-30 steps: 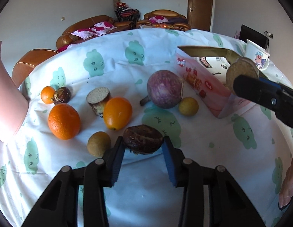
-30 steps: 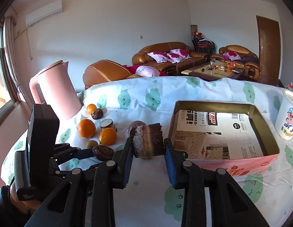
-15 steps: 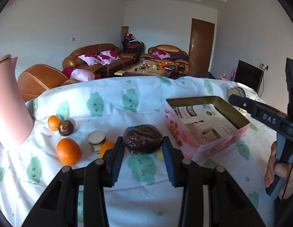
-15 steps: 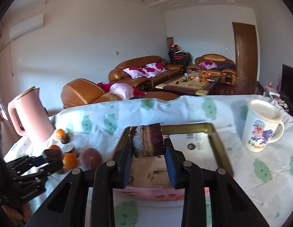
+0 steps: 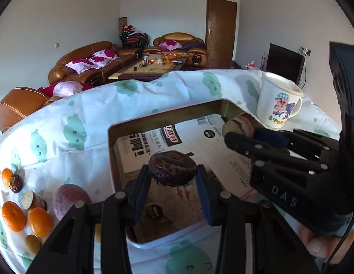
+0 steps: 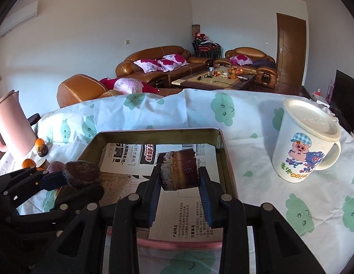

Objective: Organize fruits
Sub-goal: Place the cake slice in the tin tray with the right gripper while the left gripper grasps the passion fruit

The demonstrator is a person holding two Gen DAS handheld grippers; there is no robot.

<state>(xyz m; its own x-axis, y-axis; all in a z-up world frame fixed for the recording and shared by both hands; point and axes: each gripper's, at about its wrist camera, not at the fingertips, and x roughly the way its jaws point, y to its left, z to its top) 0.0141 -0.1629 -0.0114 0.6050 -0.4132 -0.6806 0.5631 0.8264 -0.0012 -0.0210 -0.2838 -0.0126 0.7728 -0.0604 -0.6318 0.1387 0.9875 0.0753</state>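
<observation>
My left gripper (image 5: 173,178) is shut on a dark wrinkled fruit (image 5: 172,167), held over the paper-lined tin box (image 5: 154,119). My right gripper (image 6: 178,178) is shut on a cut dark fruit half (image 6: 178,172), its cut face turned left, also above the box (image 6: 158,133). Each gripper shows in the other's view: the right gripper (image 5: 240,134) over the box's far right corner, the left gripper (image 6: 83,175) at the box's left side. On the cloth left of the box lie oranges (image 5: 13,215), a purple round fruit (image 5: 70,199), a cut half (image 5: 28,199) and small brown fruits (image 5: 15,183).
A white lidded cartoon mug (image 6: 307,141) stands right of the box. A pink kettle (image 6: 10,123) stands at the table's far left. The table carries a white cloth with green prints (image 6: 222,109). A person's fingers (image 5: 323,248) hold the right tool.
Both grippers have carried their fruit rightwards from the loose fruit pile to above the box. The loose fruits have slid to the left edge of both views.
</observation>
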